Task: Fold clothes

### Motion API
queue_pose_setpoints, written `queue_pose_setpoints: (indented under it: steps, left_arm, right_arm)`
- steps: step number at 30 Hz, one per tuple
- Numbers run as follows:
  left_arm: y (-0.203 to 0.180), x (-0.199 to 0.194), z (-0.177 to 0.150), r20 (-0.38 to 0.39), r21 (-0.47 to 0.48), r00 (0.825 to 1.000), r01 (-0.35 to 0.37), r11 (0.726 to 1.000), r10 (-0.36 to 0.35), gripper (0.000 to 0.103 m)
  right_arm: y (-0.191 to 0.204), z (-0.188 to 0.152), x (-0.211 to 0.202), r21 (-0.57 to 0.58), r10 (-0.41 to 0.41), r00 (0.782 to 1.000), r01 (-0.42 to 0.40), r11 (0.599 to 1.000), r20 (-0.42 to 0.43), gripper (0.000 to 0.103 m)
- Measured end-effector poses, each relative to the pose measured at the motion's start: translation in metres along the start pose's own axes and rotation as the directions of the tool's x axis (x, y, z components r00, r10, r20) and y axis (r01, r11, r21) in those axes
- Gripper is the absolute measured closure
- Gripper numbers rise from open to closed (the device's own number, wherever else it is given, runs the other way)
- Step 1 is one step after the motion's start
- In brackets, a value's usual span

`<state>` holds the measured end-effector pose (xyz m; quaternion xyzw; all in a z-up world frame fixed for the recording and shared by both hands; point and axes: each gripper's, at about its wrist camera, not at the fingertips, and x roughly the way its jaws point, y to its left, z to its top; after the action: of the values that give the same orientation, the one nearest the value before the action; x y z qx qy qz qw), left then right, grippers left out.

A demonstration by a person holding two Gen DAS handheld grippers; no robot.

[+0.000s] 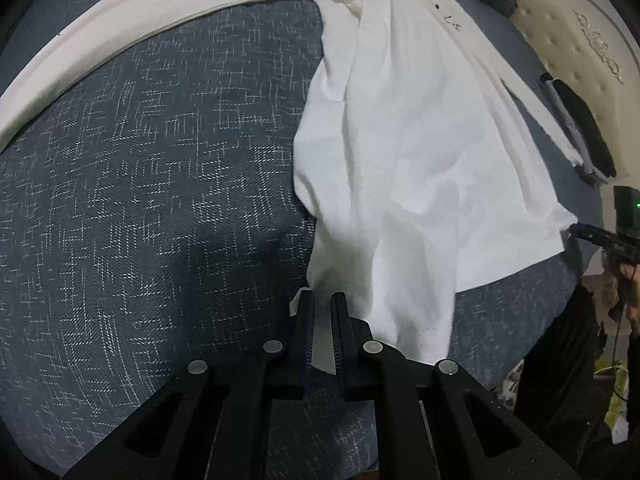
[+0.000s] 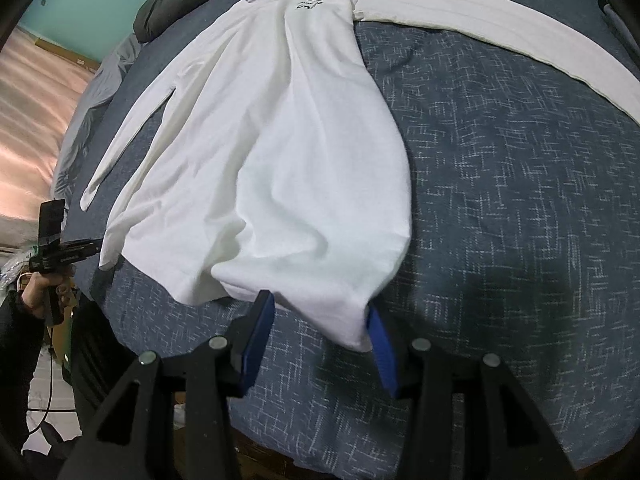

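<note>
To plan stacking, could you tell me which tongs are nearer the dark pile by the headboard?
Right. Right tongs sit close beside the pile; left tongs clamp the shirt's far side.

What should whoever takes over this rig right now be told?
Left tool: shut on one hem corner of the white long-sleeve shirt, which is raised off the blue bedspread on that side.
Right tool: jaws apart around the other hem corner, apparently not pinching it.
Shirt: print side up, one sleeve stretched far out, the other beside the body.
Done: no fold made yet.
Left: close the right tool on its corner, then fold the sleeves and body.
</note>
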<state>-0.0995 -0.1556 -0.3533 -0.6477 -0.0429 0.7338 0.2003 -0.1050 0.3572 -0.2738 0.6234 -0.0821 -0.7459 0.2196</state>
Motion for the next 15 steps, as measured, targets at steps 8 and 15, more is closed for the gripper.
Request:
queue_pose_setpoints:
  steps: [8,15]
  left_arm:
    - [-0.001,0.0088,0.0015,-0.013,0.015,1.0,-0.023,1.0,0.023,0.093]
    - [0.0031,0.0105,0.0027,-0.021,0.012,1.0,-0.017,1.0,0.017,0.094]
  right_arm:
    - [-0.0019,0.0002,0.0007,0.008,0.007,1.0,-0.007,1.0,0.004,0.055]
    - [-0.0004,0.0003,0.0023,0.008,0.007,1.0,-0.007,1.0,0.004,0.055]
